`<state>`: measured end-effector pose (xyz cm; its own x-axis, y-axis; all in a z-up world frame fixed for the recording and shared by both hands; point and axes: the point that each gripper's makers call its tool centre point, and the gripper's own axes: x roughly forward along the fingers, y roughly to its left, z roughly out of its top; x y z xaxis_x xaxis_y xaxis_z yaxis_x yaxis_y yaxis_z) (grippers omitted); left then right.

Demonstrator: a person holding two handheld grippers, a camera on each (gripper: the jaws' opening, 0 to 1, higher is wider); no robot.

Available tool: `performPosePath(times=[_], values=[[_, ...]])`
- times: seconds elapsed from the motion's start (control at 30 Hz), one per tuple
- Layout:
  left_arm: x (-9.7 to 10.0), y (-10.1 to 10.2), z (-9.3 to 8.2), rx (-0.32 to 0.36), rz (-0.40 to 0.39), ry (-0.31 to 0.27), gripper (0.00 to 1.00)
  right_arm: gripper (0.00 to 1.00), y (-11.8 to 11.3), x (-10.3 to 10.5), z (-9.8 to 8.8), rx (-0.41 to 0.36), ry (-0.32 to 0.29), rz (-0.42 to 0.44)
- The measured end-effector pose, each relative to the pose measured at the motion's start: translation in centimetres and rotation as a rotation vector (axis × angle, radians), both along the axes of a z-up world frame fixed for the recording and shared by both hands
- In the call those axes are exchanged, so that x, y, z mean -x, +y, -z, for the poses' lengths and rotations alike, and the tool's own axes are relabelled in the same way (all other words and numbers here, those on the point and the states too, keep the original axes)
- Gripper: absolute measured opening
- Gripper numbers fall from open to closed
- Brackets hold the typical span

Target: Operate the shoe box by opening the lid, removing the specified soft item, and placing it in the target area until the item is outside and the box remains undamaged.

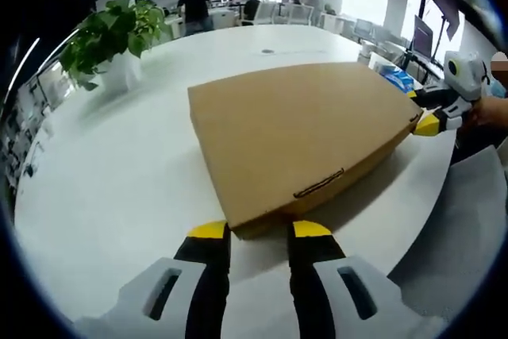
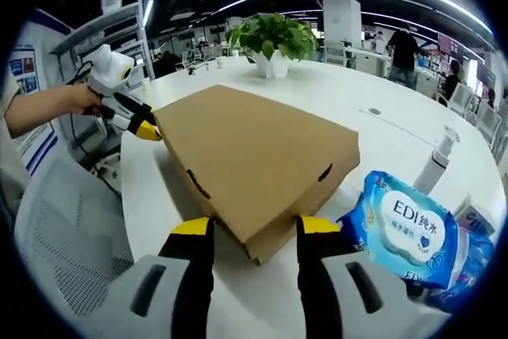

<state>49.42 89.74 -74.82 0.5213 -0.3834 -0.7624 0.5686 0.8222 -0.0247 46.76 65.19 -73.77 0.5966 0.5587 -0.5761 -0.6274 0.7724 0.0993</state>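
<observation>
Brown cardboard shoe box (image 1: 298, 136) lying flat on white table (image 1: 119, 188), lid closed, long axis running from one gripper toward the other. Left gripper (image 1: 259, 229) open, jaws straddling near corner of box, not clamped. Right gripper (image 2: 252, 225) likewise open, straddling the opposite corner. Both equally close; neither gripping anything. Blue wipes pack (image 2: 409, 228) just right of box in right gripper view. Lid lift likely next, from these corners.
</observation>
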Motion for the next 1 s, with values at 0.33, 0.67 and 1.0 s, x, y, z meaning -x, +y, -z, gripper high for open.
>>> performPosePath(times=[0.33, 0.67, 1.0], values=[[-1.9, -0.5, 0.0, -0.007, 0.004, 0.006, 0.26, 0.38, -0.6, -2.0, 0.0, -0.001, 0.003, -0.003], [-3.7, -1.1, 0.0, -0.008, 0.011, 0.014, 0.25, 0.38, -1.3, -3.9, 0.0, 0.003, 0.009, -0.006], [-5.4, -1.8, 0.0, -0.002, 0.014, 0.018, 0.25, 0.38, -2.2, -5.7, 0.1, 0.009, 0.024, -0.006]])
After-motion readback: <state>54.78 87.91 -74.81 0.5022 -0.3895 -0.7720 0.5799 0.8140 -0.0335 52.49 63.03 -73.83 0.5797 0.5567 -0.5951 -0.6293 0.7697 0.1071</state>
